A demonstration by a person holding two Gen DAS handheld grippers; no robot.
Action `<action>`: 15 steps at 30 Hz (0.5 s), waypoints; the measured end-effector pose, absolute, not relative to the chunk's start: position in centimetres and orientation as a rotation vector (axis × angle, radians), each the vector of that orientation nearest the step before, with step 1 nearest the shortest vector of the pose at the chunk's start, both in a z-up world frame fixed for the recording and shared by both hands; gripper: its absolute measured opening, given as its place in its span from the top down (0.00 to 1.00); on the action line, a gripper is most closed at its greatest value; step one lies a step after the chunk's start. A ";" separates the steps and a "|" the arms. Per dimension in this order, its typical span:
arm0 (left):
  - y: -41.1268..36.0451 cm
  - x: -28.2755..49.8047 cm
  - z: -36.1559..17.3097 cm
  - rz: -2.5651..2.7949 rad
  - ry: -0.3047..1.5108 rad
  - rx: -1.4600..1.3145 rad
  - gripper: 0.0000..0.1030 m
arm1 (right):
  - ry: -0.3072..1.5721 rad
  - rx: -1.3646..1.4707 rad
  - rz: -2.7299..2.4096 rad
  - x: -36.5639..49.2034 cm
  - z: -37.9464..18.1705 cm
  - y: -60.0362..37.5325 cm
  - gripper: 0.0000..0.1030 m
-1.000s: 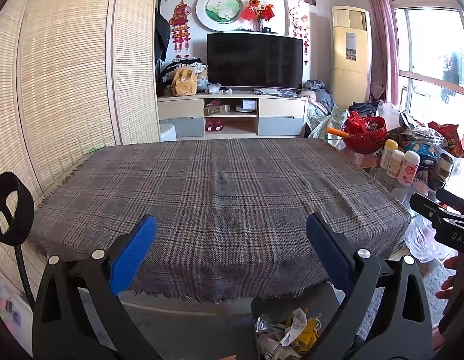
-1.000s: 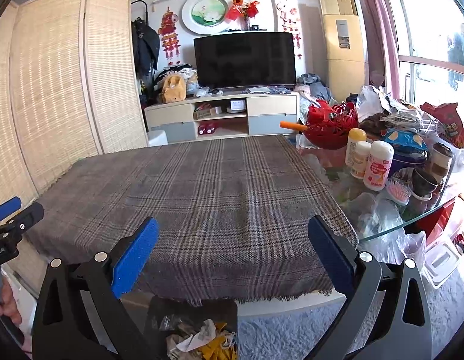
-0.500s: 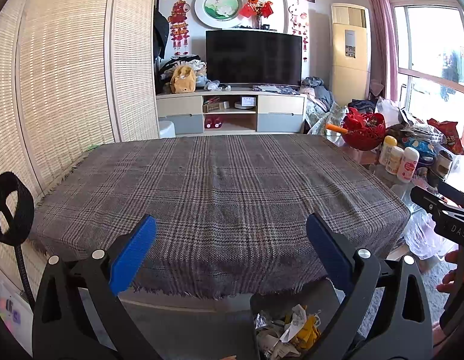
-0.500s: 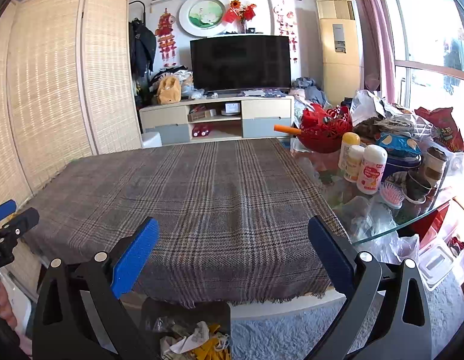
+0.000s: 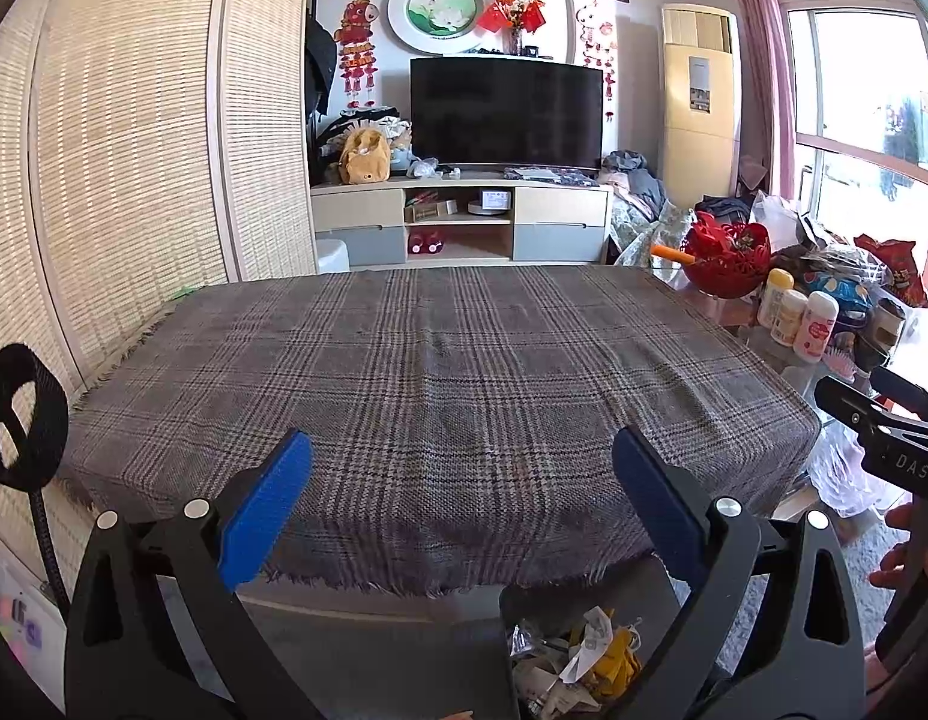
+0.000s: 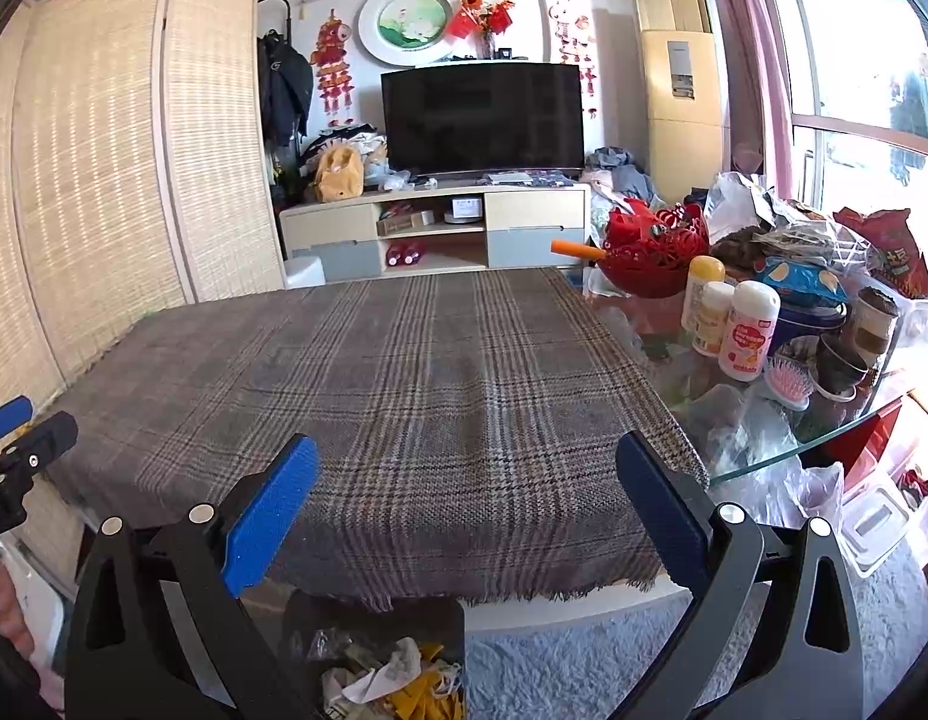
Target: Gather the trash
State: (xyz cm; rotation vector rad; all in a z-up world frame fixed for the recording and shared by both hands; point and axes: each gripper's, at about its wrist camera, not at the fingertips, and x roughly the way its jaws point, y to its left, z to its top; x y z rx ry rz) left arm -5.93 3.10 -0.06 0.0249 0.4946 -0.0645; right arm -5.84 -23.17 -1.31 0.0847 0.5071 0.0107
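A black trash bin (image 5: 575, 657) stands on the floor below the table's near edge, holding crumpled white paper and yellow wrappers; it also shows in the right wrist view as the bin (image 6: 380, 666). My left gripper (image 5: 461, 483) is open and holds nothing, over the plaid tablecloth's (image 5: 440, 372) near edge. My right gripper (image 6: 467, 486) is open too, with nothing between its blue pads. Each gripper shows at the other view's margin. No loose trash lies on the plaid cloth (image 6: 368, 384).
To the right, a glass table (image 6: 758, 456) carries a red basket (image 6: 653, 255), white bottles (image 6: 746, 330), snack bags, cups and a pink brush. A woven screen (image 5: 134, 168) stands left; a TV unit (image 5: 464, 222) is at the back. A hand (image 5: 899, 552) shows at the right edge.
Both views have tilted slightly, so the table sits a little lower and the trash bin is a bit more in view. Both grippers stay open.
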 end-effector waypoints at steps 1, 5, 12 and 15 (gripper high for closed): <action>3.1 -5.9 -0.1 -0.065 0.496 0.024 0.08 | 0.507 0.084 0.010 -5.8 -1.3 -23.2 0.03; 3.0 -5.8 -0.2 -0.061 0.503 0.021 0.08 | 0.514 0.088 0.012 -5.7 -1.4 -23.2 0.03; 2.8 -5.9 -0.1 -0.057 0.500 0.022 0.08 | 0.513 0.091 0.009 -5.8 -1.5 -23.3 0.03; 2.8 -5.9 -0.2 -0.056 0.501 0.023 0.08 | 0.517 0.095 0.009 -5.8 -1.6 -23.5 0.03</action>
